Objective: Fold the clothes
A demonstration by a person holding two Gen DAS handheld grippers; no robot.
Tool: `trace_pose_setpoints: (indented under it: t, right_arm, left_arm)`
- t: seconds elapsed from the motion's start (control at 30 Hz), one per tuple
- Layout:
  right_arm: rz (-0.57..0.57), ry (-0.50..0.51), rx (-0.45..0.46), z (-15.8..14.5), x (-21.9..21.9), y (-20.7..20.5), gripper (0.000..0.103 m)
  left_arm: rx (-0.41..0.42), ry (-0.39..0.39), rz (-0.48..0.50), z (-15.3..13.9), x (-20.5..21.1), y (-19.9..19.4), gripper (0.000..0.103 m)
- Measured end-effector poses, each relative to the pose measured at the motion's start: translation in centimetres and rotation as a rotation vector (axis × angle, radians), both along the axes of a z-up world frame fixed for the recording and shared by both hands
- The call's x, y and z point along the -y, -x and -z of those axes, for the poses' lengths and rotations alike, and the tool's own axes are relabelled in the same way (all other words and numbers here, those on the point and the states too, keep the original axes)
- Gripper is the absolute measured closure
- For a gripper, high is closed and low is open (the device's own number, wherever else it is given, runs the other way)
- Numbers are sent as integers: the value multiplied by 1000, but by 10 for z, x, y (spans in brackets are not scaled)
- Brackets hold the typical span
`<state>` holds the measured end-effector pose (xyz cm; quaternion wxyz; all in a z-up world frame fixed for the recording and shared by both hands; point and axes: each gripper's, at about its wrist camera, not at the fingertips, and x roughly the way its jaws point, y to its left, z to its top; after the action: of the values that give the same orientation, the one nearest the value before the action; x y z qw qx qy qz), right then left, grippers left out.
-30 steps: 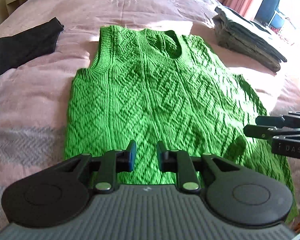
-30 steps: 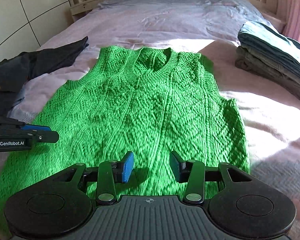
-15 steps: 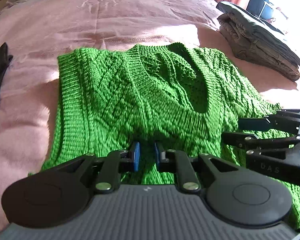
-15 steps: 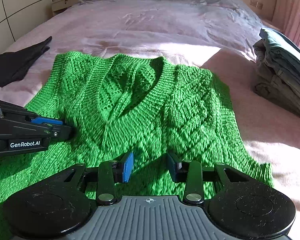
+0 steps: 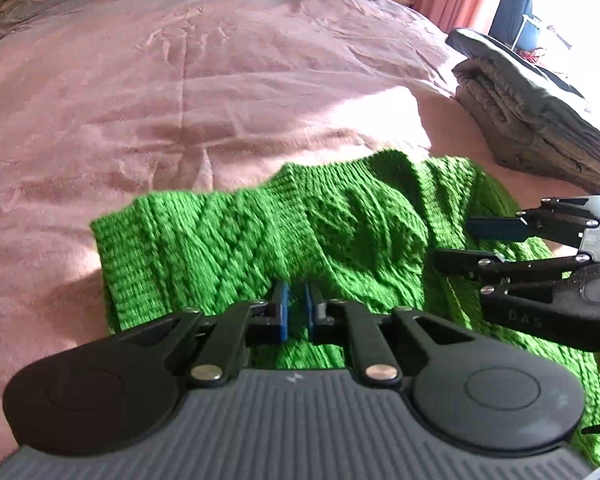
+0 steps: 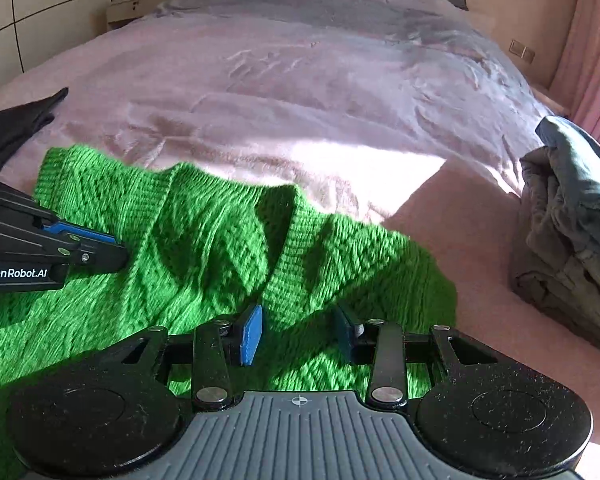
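Folding looks barely begun: your green knit vest (image 5: 284,236) lies on the pink bed (image 5: 180,80), left of the folded stack (image 5: 540,120). Your left gripper (image 5: 295,312) has just closed, seemingly pinching knit below the neckline. Your right gripper (image 6: 298,330) hangs half spread over the vest.

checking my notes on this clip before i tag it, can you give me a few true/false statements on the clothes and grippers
1. The green knit vest lies on a pink bedspread. True.
2. The right gripper has its jaws clamped fully together. False: a clear gap shows between them, over the vest.
3. A stack of folded grey clothes sits on the bed, apart from the vest. True.
4. The left gripper stands wide open. False: its pads are nearly together, with green knit showing in the narrow gap between them.
5. The vest has long sleeves. False: sleeveless.
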<state>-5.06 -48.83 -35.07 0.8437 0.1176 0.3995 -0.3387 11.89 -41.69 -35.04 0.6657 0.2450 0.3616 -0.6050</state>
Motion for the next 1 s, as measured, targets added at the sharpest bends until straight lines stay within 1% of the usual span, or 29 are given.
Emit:
trace_pose_setpoints:
  t: [0.03,0.1,0.17,0.23,0.3,0.33,0.37,0.47,0.53,0.57,0.63,0.7,0.77,0.83,0.9,0.97,1.0]
  right_arm:
    - [12,3,5,1,10,-4,65]
    - [37,6,16,3,29,-10,65]
    - [47,-30,45,-2,40,-9,65]
    - [60,-55,79,-11,45,-4,65]
    - [62,-74,119,-25,38,9,65]
    - [63,-85,136,-31,34,15,65]
    - [61,-100,130,-33,31,20,65]
    - [33,-108,58,-20,28,19,65]
    - [30,-66,36,-7,37,11,65]
    - [28,-57,42,-2,44,7,65]
    - [58,-57,64,5,61,5,65]
    - [97,-96,117,-1,70,11,65]
    - [134,-88,156,-16,65,24,65]
    - [151,-61,132,-33,50,38,65]
    - [112,-73,118,-43,24,55,65]
    - [63,-96,102,-51,-3,72,65]
    - [31,-110,80,-50,-20,78,65]
  left_arm:
    - [13,15,-17,0,8,-7,96]
    - [6,17,-50,1,18,-22,96]
    - [-15,29,-68,-5,18,-33,96]
    - [-3,51,-74,-21,5,-34,96]
    - [-5,70,-74,-36,-12,-35,95]
    - [-14,64,-68,-39,-18,-34,94]
    - [-23,56,-61,-41,-24,-33,94]
    - [29,1,-66,-21,-20,-34,92]
    - [63,-4,-92,-4,-7,-44,95]
    - [62,0,-101,1,0,-49,100]
    - [45,4,-118,5,11,-58,100]
    - [30,20,-138,-3,9,-60,100]
    - [35,38,-147,-17,-3,-56,99]
    - [32,41,-160,-34,-26,-50,99]
    - [21,25,-157,-49,-54,-38,98]
    - [-1,2,-131,-56,-86,-22,98]
    - [-7,-14,-112,-58,-102,-13,95]
